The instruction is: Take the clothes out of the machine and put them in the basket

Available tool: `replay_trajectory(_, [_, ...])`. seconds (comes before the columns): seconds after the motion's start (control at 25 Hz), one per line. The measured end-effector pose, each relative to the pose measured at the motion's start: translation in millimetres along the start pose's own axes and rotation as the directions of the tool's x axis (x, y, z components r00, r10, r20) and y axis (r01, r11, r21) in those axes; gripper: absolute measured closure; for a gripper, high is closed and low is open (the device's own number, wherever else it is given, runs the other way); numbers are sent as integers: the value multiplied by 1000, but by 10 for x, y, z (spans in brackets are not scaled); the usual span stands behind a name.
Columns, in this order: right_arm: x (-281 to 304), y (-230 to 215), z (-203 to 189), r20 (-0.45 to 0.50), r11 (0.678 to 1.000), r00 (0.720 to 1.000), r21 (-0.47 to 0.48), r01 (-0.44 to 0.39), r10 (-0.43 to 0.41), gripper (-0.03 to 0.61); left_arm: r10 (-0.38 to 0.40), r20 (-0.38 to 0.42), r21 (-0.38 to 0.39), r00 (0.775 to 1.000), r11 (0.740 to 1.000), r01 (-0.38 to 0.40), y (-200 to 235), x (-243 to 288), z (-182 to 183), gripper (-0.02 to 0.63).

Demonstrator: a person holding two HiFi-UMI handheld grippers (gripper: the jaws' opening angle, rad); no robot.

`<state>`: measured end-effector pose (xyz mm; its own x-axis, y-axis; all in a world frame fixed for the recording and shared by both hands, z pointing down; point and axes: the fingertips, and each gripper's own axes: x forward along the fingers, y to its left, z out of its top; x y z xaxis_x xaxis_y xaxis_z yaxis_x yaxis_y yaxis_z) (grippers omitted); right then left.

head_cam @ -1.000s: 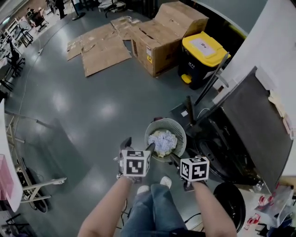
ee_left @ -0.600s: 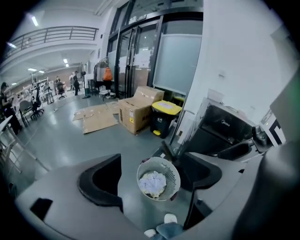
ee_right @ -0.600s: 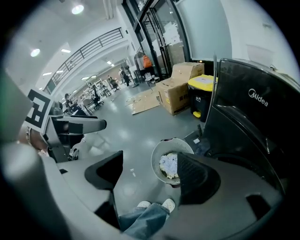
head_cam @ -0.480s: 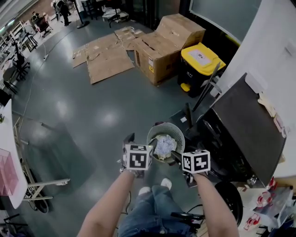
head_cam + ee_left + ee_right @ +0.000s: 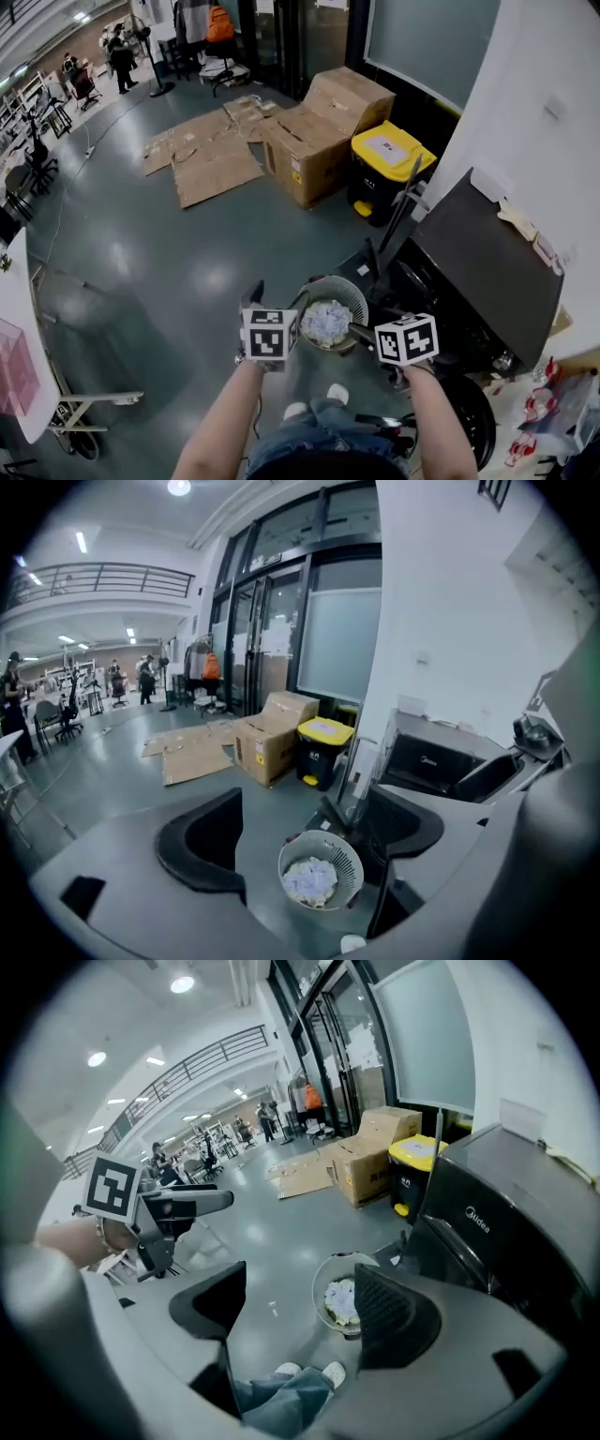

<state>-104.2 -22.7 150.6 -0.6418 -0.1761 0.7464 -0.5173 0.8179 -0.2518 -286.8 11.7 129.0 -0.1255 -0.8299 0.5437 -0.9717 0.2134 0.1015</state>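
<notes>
left gripper (image 5: 305,829), right gripper (image 5: 300,1307): fingers were spread, empty | pale crumpled clothes (image 5: 325,323) in round white slatted basket (image 5: 356,298): I judged them soft, light; pinch a top fold

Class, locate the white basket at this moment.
Head view, lower centre: the basket stands on the floor, seen between the left gripper and right gripper, with the dark machine to its right.

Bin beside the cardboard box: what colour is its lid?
Yellow; the lid shows best in the head view.
</notes>
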Motion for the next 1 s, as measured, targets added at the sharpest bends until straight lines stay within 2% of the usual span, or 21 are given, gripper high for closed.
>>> replay_trajectory(0.12, [-229,150,133,102,999,995,-48,18,-13,221,-20,32,21,999,1000,19,-44,-162,53,190])
replay_trajectory(0.36, [-642,185,213,267,990,958,-62,126,-105,222,-37,107,85,994,996,28,22,-479,142,190])
replay_trajectory(0.48, [-935,113,213,370,984,912,43,174,-178,225,-110,135,152,985,984,90,-11,-629,213,190])
replay_trajectory(0.64, [-1391,54,151,523,960,811,227,164,-262,229,-172,177,276,969,954,119,43,-866,325,192])
replay_trajectory(0.72, [-1613,96,102,576,951,763,253,176,-294,230,-188,210,312,960,943,117,66,-965,400,190])
replay_trajectory(0.8, [-1808,171,35,600,944,730,247,219,-327,230,-213,245,318,946,939,129,48,-1049,482,190])
replay_trajectory(0.92, [-2033,228,-82,604,925,701,234,299,-380,230,-251,282,314,926,936,158,-58,-1116,579,190])
replay_trajectory(1.0, [-2152,241,-170,597,911,689,233,341,-411,230,-280,286,347,916,922,173,-176,-1130,602,190])
